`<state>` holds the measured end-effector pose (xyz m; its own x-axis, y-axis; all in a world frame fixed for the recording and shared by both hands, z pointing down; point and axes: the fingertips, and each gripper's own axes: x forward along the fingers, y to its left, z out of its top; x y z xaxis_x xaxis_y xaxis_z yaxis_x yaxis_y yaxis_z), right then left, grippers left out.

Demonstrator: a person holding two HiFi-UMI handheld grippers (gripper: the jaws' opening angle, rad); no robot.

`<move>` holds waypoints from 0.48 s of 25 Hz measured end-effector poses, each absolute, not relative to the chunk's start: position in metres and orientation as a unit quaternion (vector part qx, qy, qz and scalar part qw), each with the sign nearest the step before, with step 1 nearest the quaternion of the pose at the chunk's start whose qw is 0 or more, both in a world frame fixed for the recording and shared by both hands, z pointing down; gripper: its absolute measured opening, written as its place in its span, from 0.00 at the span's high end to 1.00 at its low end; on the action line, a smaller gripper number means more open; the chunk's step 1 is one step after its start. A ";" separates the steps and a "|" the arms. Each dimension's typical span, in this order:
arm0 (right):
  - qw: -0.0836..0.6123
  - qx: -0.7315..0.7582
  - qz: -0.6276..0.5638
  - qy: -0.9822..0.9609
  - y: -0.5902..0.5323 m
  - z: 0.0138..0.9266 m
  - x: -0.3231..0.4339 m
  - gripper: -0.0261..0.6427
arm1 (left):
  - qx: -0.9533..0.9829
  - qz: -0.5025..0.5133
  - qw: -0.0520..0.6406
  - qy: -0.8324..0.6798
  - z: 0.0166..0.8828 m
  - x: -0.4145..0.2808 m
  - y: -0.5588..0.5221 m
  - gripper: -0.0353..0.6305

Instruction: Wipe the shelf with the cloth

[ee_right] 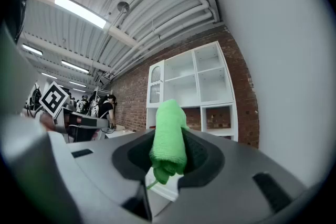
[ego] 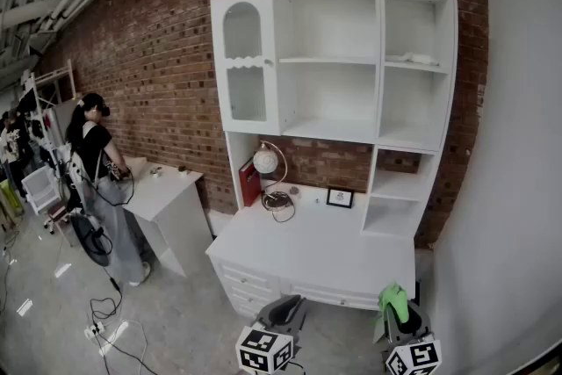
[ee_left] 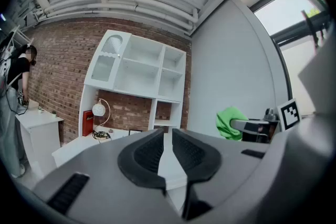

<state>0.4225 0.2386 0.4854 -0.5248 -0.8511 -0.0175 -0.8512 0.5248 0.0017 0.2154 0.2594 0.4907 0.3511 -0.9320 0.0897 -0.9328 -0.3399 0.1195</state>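
Note:
A white desk with a tall shelf unit point(ego: 338, 66) stands against the brick wall; it also shows as the shelf unit point(ee_left: 137, 73) and the shelf unit point(ee_right: 191, 86) in the gripper views. My right gripper point(ee_right: 169, 152) is shut on a folded green cloth point(ee_right: 169, 139), which sticks up between its jaws; the cloth point(ego: 392, 301) shows low in the head view, well short of the desk. My left gripper point(ee_left: 164, 152) hangs beside it, its jaws nearly together with only a narrow slit and nothing held. The left gripper point(ego: 285, 312) sits below the desk's front edge.
On the desk top point(ego: 325, 246) stand a globe lamp point(ego: 266, 161), a red book point(ego: 249, 182), a coil of cable point(ego: 277, 201) and a small picture frame point(ego: 340, 198). A person point(ego: 101, 180) stands at a smaller white table point(ego: 167, 189) to the left. Cables lie on the floor.

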 end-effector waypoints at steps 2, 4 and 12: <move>0.008 -0.480 0.004 0.877 0.231 0.482 0.418 0.81 | 0.814 0.003 0.076 -0.576 0.490 0.213 0.257 0.87; 0.008 -0.476 0.001 0.880 0.226 0.481 0.415 0.81 | 0.811 0.007 0.081 -0.579 0.490 0.212 0.256 0.87; 0.009 -0.474 -0.003 0.880 0.221 0.482 0.405 0.81 | 0.811 0.015 0.083 -0.579 0.489 0.204 0.249 0.87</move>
